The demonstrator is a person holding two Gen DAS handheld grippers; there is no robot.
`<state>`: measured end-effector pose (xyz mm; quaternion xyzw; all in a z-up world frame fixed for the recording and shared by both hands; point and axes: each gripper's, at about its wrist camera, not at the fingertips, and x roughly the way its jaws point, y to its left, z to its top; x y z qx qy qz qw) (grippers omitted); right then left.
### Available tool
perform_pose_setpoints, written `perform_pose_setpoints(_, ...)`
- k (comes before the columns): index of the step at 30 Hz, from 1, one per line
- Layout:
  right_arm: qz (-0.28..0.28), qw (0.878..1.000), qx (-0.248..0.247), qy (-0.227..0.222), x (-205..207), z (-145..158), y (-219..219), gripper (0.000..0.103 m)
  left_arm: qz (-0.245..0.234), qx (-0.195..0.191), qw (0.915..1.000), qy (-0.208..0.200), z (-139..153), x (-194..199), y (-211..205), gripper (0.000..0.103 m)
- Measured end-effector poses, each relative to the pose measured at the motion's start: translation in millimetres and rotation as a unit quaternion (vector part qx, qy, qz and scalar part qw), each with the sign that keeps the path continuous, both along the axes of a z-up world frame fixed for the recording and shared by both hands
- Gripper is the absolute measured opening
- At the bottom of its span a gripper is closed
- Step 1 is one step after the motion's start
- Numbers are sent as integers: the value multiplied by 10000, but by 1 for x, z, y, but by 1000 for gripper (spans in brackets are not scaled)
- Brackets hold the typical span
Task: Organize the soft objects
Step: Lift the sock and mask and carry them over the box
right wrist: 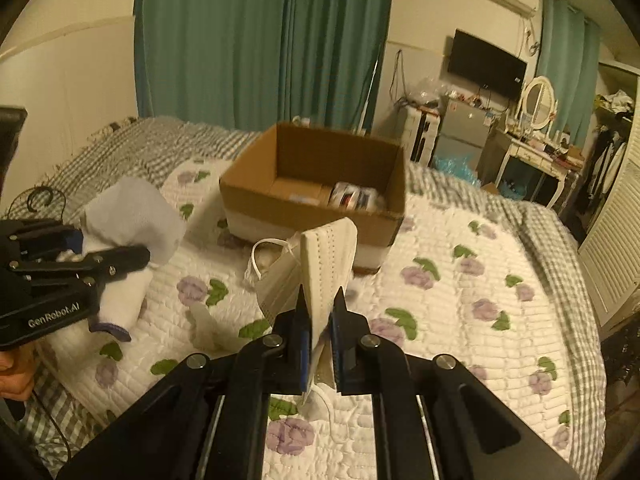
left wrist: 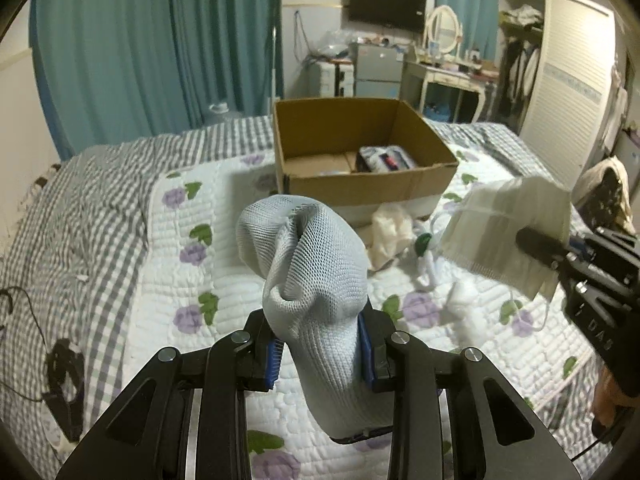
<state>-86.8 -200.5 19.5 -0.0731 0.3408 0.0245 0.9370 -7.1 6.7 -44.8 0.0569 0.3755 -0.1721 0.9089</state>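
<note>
My left gripper (left wrist: 320, 340) is shut on a pale grey-blue mesh sock (left wrist: 312, 264), which stands up between the blue pads above the quilt. My right gripper (right wrist: 322, 312) is shut on a white pleated face mask (right wrist: 324, 260) whose ear loop dangles at its left. The left wrist view has the right gripper (left wrist: 536, 246) at the right edge, with the mask (left wrist: 508, 232) hanging from it. At the left of the right wrist view the left gripper (right wrist: 100, 246) carries the sock (right wrist: 136, 216). An open cardboard box (left wrist: 360, 190) (right wrist: 280, 208) sits on the bed beyond both grippers, with a printed packet (left wrist: 386, 158) inside.
A cream cloth (left wrist: 390, 236) and small white soft pieces (left wrist: 460, 304) lie on the floral quilt (left wrist: 192, 208) in front of the box. A black cable (left wrist: 24, 312) trails at the bed's left. A fridge, a dressing table and a wardrobe stand behind the bed.
</note>
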Motion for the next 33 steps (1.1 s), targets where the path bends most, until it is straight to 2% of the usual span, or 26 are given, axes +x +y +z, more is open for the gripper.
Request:
perform_pose_setpoints(7, -119, 9993, 117, -342, -9, 43, -14, 8, 14, -167, 9997, -187, 28, 0, 1, 30)
perform_pose_setpoints(18, -200, 9939, 112, -1083, -5, 99, -25, 8, -55, -529, 9940, -951, 90, 14, -5, 30)
perform_pose_setpoints(21, -210, 9916, 58, -1275, 2, 109, -27, 8, -7, -497, 9914, -1208, 101, 23, -6, 30)
perform_pose_setpoints(28, -238, 9867, -35, -1609, 27, 129, -38, 8, 185, -588, 9891, -1340, 108, 59, -3, 30)
perform_pose_setpoints(33, -213, 9865, -25, -1621, 49, 127, -41, 8, 248, -653, 9883, -1354, 108, 77, -5, 30)
